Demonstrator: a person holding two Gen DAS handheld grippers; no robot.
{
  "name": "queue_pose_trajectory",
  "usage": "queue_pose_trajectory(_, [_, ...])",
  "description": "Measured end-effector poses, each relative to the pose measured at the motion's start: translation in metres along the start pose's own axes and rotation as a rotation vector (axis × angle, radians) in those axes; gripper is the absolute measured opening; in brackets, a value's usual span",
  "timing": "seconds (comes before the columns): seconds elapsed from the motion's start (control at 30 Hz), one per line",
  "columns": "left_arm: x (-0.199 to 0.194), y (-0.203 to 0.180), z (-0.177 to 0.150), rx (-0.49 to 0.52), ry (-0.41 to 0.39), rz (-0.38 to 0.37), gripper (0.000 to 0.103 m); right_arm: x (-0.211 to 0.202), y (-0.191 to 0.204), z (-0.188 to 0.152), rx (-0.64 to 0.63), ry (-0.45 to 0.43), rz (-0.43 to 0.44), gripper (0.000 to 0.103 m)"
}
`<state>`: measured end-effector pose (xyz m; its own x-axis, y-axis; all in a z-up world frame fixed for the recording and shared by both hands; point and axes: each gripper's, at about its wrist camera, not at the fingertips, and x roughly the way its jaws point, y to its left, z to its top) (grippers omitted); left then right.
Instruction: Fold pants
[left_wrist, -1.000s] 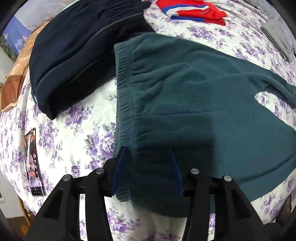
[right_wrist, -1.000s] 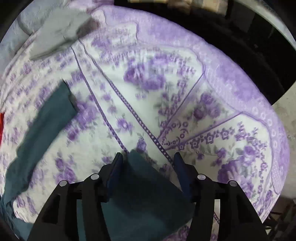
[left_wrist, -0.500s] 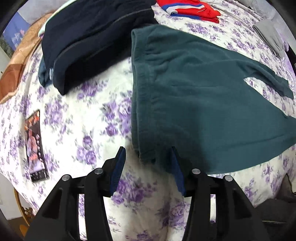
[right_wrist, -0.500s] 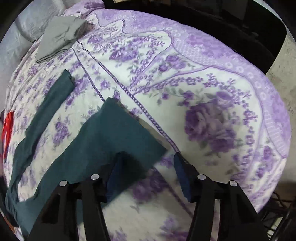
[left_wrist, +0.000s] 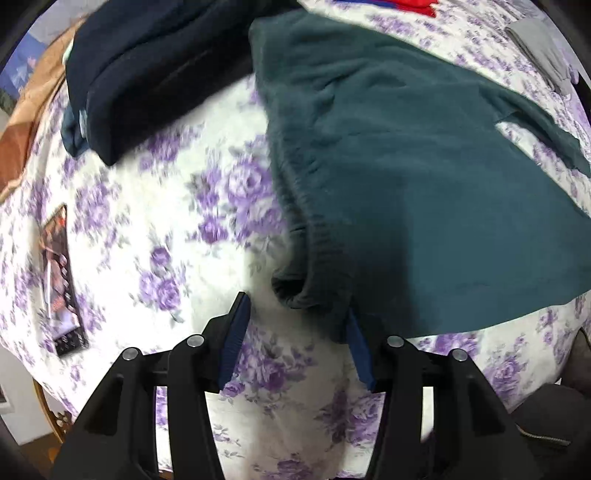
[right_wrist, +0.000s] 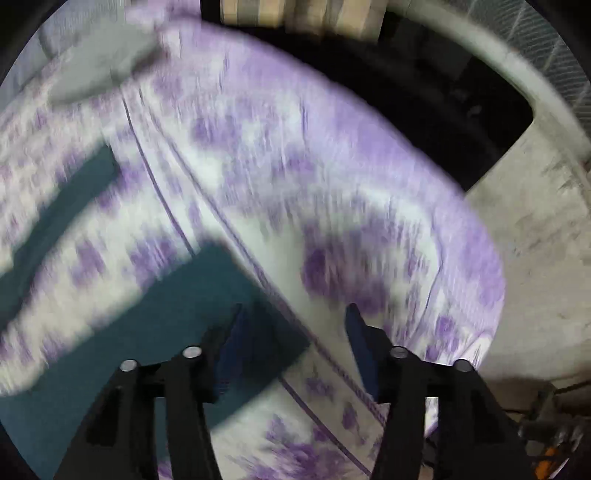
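Teal fleece pants (left_wrist: 406, 166) lie spread on the floral bedsheet (left_wrist: 177, 229), waistband toward the left. My left gripper (left_wrist: 295, 321) is open, its fingers just short of the near waistband corner, which bunches up between the tips. In the right wrist view, blurred by motion, my right gripper (right_wrist: 293, 325) is open over the hem of the near pant leg (right_wrist: 207, 306). The other leg (right_wrist: 62, 206) lies farther left.
Dark navy folded clothes (left_wrist: 147, 62) lie beyond the waistband. A red garment (left_wrist: 399, 3) and a grey one (left_wrist: 539, 51) lie at the far side. A phone-like card (left_wrist: 59, 280) lies at left. The bed edge (right_wrist: 491, 295) drops to the floor at right.
Both grippers stayed open. The left one drew back off the waistband, then closed in on its near corner. The right one shifted over the leg hem, and the view is now blurred.
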<state>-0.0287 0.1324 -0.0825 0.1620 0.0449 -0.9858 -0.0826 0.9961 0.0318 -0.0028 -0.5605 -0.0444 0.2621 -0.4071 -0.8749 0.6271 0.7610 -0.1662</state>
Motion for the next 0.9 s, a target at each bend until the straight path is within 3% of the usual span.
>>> queue_pose_trajectory(0.03, [-0.009, 0.0, 0.004, 0.008, -0.019, 0.006, 0.05, -0.014, 0.009, 0.01, -0.005, -0.076, 0.028, 0.064])
queue_pose_trajectory(0.1, [-0.024, -0.003, 0.014, 0.013, -0.066, -0.008, 0.049, -0.025, 0.027, 0.027, -0.016, -0.146, 0.13, 0.071])
queue_pose_trajectory(0.23, [-0.059, -0.015, 0.048, -0.001, -0.225, -0.053, 0.049, -0.008, 0.064, 0.057, -0.022, -0.12, 0.283, 0.071])
queue_pose_trajectory(0.3, [-0.07, -0.027, 0.067, -0.008, -0.275, -0.091, 0.049, 0.006, 0.087, 0.071, -0.017, -0.109, 0.366, 0.064])
queue_pose_trajectory(0.37, [-0.077, -0.047, 0.085, 0.008, -0.342, -0.132, 0.05, 0.007, 0.106, 0.08, -0.034, -0.103, 0.393, 0.06])
queue_pose_trajectory(0.43, [-0.075, -0.067, 0.101, 0.035, -0.386, -0.11, 0.053, 0.013, 0.13, 0.097, -0.067, -0.108, 0.409, 0.06])
queue_pose_trajectory(0.57, [-0.047, -0.088, 0.133, 0.065, -0.35, -0.054, 0.053, 0.031, 0.162, 0.127, -0.148, -0.085, 0.425, 0.06])
queue_pose_trajectory(0.67, [-0.026, -0.078, 0.146, 0.038, -0.296, -0.012, 0.053, 0.055, 0.186, 0.14, -0.212, -0.034, 0.393, 0.06])
queue_pose_trajectory(0.7, [-0.022, -0.076, 0.151, 0.031, -0.281, 0.0, 0.053, 0.065, 0.193, 0.143, -0.223, -0.011, 0.397, 0.056])
queue_pose_trajectory(0.73, [-0.016, -0.073, 0.154, 0.027, -0.268, 0.008, 0.053, 0.071, 0.197, 0.143, -0.231, 0.011, 0.407, 0.045])
queue_pose_trajectory(0.77, [-0.012, -0.071, 0.157, 0.03, -0.259, 0.018, 0.053, 0.082, 0.204, 0.143, -0.256, 0.056, 0.418, 0.015])
queue_pose_trajectory(0.8, [-0.008, -0.071, 0.161, 0.042, -0.249, 0.038, 0.053, 0.084, 0.206, 0.145, -0.266, 0.066, 0.428, 0.006])
queue_pose_trajectory(0.9, [0.002, -0.069, 0.173, 0.077, -0.232, 0.09, 0.051, 0.067, 0.196, 0.161, -0.208, 0.004, 0.523, 0.005])
